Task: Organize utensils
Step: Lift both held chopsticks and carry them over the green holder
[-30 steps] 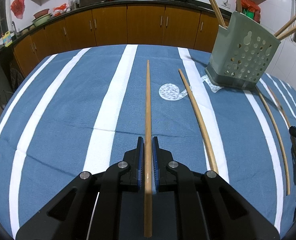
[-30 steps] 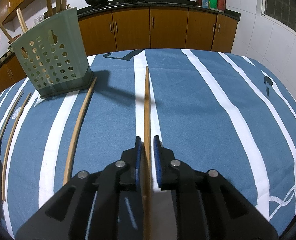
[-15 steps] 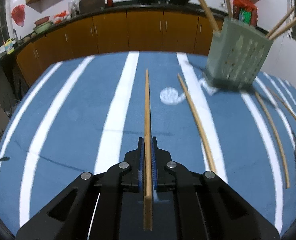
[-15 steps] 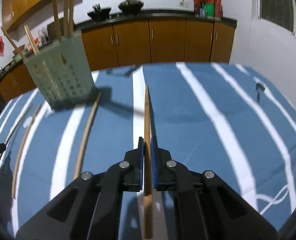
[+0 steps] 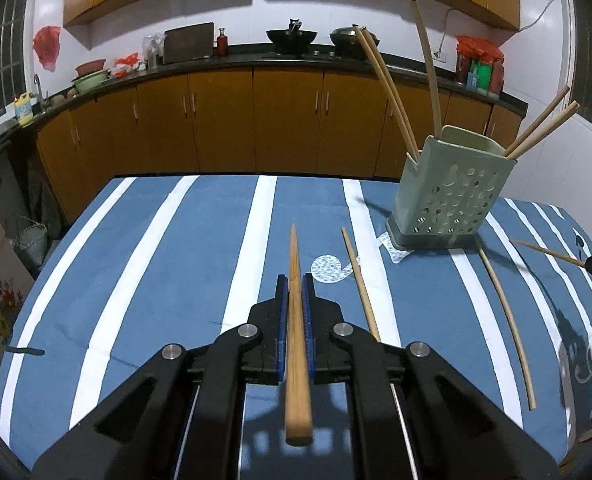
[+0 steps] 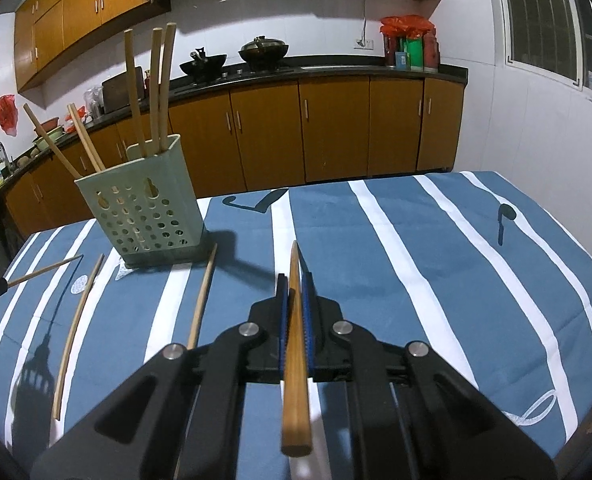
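Left wrist: no legible writing.

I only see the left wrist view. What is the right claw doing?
Observer: The right claw is shut on a chopstick, gripping it partway along its length.
Operator: Any loose chopsticks on its right side?
Observer: None. To its right, the striped cloth shows only a dark note print.
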Tool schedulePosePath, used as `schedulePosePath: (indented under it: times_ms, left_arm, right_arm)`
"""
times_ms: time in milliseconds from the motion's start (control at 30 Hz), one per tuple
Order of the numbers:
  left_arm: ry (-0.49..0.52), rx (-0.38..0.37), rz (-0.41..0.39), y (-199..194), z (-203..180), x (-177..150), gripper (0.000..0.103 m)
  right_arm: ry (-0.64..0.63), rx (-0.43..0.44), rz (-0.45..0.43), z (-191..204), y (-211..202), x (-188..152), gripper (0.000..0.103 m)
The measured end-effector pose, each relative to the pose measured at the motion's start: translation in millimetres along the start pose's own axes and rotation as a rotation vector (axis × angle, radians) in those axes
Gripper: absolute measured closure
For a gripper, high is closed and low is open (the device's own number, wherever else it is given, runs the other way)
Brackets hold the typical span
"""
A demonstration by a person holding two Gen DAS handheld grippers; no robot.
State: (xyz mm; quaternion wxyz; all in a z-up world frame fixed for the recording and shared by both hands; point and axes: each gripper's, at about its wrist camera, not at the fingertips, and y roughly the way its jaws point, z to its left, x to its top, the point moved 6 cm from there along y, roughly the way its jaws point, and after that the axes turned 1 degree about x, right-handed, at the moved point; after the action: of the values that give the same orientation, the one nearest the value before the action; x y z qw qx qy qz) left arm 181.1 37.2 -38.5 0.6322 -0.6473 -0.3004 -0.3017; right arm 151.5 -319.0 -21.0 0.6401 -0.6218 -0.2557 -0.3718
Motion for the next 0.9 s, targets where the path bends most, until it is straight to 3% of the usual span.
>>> schedulePosePath:
  times_ms: [533,767,900]
  left_arm:
    - [-0.038,-0.033,-0.185,-45.4,-0.1,62.6,0.095]
    - [-0.071,-0.110,-0.236,-60.4,-12.3,84.2,0.095]
    - [-0.082,-0.165,-0.305,-77.8,-28.4,108.4,0.095]
  right_arm:
    - [0.021,0.079,-0.176,15.6,-42.2,53.3,0.095]
    - [0.046,0.200,-0.234,36.4,-67.5,80.0,0.095]
    - [0.057,0.284,-0.284,53.6,-87.2,100.4,0.095]
